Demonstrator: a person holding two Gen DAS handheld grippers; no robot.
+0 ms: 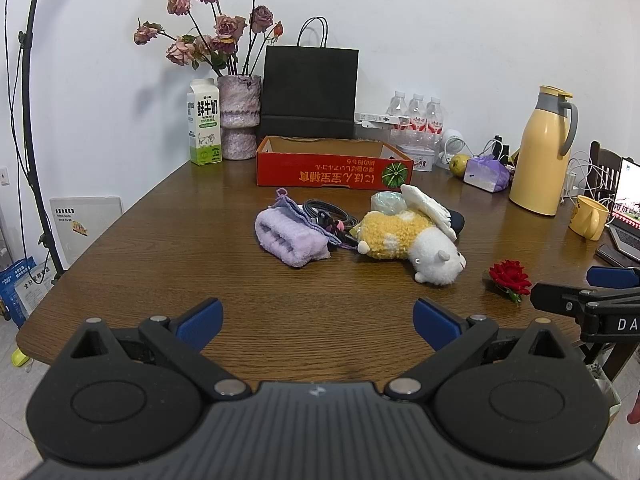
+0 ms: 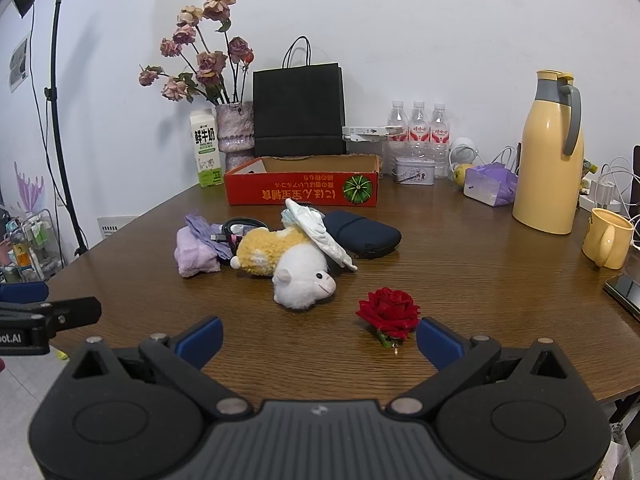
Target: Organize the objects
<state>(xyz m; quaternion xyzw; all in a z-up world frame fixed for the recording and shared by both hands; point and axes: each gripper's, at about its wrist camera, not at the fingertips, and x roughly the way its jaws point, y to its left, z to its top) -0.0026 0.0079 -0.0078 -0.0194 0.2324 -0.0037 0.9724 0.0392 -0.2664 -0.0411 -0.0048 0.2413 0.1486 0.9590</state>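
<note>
A pile lies mid-table: a purple towel (image 1: 290,238) (image 2: 196,254), a coiled dark cable (image 1: 328,213) (image 2: 240,226), a yellow-and-white plush sheep (image 1: 408,240) (image 2: 292,264), a white packet (image 2: 320,236) and a dark blue pouch (image 2: 362,232). A red rose (image 1: 510,276) (image 2: 388,312) lies nearer, apart from the pile. An open red cardboard box (image 1: 334,170) (image 2: 300,188) stands behind. My left gripper (image 1: 318,322) is open and empty over the table's near edge. My right gripper (image 2: 320,340) is open and empty, its right fingertip (image 2: 438,340) close beside the rose.
Along the back wall stand a milk carton (image 1: 205,124), a vase of dried roses (image 1: 238,120), a black paper bag (image 1: 310,92) and water bottles (image 1: 416,114). At right are a yellow thermos (image 2: 546,152), a yellow mug (image 2: 608,240), tissues (image 2: 488,184), a phone (image 2: 624,290) and cables.
</note>
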